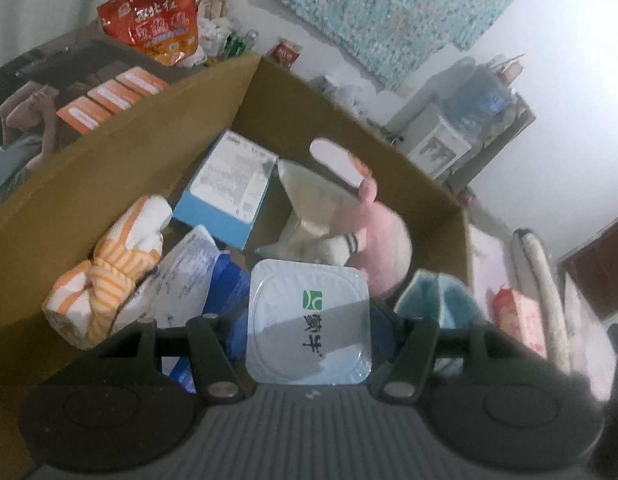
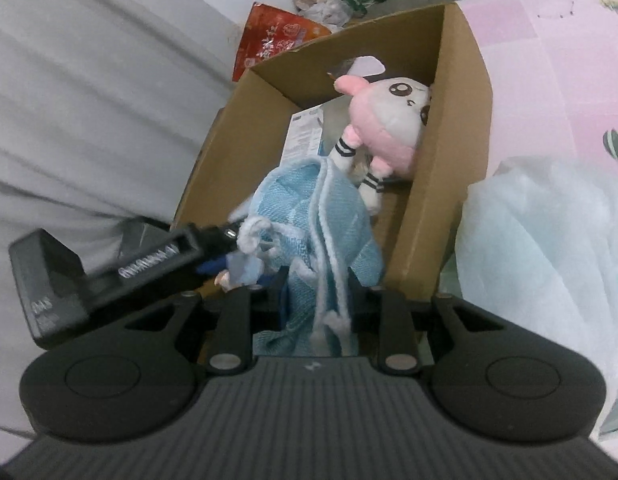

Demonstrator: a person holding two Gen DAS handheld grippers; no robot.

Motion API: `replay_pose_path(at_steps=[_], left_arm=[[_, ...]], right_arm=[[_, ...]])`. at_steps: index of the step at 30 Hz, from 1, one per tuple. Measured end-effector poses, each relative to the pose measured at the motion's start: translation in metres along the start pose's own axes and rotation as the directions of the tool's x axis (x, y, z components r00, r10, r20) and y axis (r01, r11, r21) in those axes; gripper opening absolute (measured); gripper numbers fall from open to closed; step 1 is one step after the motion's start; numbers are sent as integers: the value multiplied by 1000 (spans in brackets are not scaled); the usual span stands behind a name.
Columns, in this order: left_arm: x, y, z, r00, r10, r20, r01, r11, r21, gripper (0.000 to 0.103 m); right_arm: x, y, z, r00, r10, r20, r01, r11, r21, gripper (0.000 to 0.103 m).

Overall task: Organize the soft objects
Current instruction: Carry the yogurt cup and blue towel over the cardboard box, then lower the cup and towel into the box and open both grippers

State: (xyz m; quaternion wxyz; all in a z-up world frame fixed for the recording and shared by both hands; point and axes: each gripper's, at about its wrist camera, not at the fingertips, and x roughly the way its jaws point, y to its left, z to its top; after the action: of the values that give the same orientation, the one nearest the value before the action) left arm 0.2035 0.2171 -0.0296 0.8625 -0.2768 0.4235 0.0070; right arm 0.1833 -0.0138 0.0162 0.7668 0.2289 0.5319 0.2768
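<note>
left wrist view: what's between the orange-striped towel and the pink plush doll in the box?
A blue-and-white carton, a clear plastic pouch and a beige packet lie between the orange-striped rolled towel and pink plush doll.

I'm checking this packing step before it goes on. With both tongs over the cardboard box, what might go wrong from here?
1. The blue knitted cloth in the right tongs trails loose yarn cords, which may snag the left tongs beside it.
2. The sealed white cup in the left tongs could squash or leak among the soft items.
3. The cardboard box looks crowded; the pink plush doll may be pushed out.
</note>
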Motion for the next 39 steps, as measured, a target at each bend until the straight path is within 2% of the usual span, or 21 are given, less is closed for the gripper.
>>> replay_pose_path(at_steps=[4, 6, 9, 12, 17, 19, 21, 24, 28, 30, 34, 39], left_arm=[[13, 3, -4, 999, 25, -27, -25, 1000, -4, 61], [17, 6, -5, 999, 25, -32, -25, 1000, -8, 62], [20, 11, -5, 999, 10, -44, -11, 1000, -20, 61], [13, 9, -3, 1000, 0, -5, 0, 1000, -3, 60], [-2, 1, 3, 999, -8, 39, 6, 999, 43, 61], [-5, -1, 2, 999, -12, 41, 10, 999, 50, 60], [-9, -1, -1, 999, -32, 34, 30, 998, 51, 60], [-17, -6, -9, 998, -69, 17, 67, 994, 82, 59], [-17, -17, -23, 995, -91, -48, 97, 984, 149, 47], [-9, -22, -30, 993, -75, -86, 90, 980, 179, 35], [4, -34, -47, 987, -54, -153, 90, 967, 239, 33], [15, -38, -61, 980, -31, -198, 87, 957, 276, 34]], right_arm=[[8, 2, -1, 1000, -12, -2, 12, 1000, 9, 30], [6, 6, -3, 1000, -11, 0, 11, 1000, 2, 40], [8, 12, -3, 1000, -11, 6, 12, 1000, -8, 49], [6, 14, -3, 1000, -7, 28, 7, 1000, -19, 55], [-3, 19, -5, 995, -31, 99, 38, 997, -69, 54], [-6, 20, -6, 993, -32, 117, 42, 996, -83, 48], [-11, 21, -6, 991, -34, 131, 47, 994, -100, 33], [-21, 17, -7, 987, -29, 157, 45, 994, -98, 26], [-43, 3, -13, 979, 17, 202, -3, 998, -66, 26], [-56, -6, -19, 974, 34, 222, -23, 998, -52, 26], [-79, -31, -34, 967, 43, 252, -43, 999, -7, 27], [-102, -65, -53, 960, 45, 275, -63, 997, 55, 28]])
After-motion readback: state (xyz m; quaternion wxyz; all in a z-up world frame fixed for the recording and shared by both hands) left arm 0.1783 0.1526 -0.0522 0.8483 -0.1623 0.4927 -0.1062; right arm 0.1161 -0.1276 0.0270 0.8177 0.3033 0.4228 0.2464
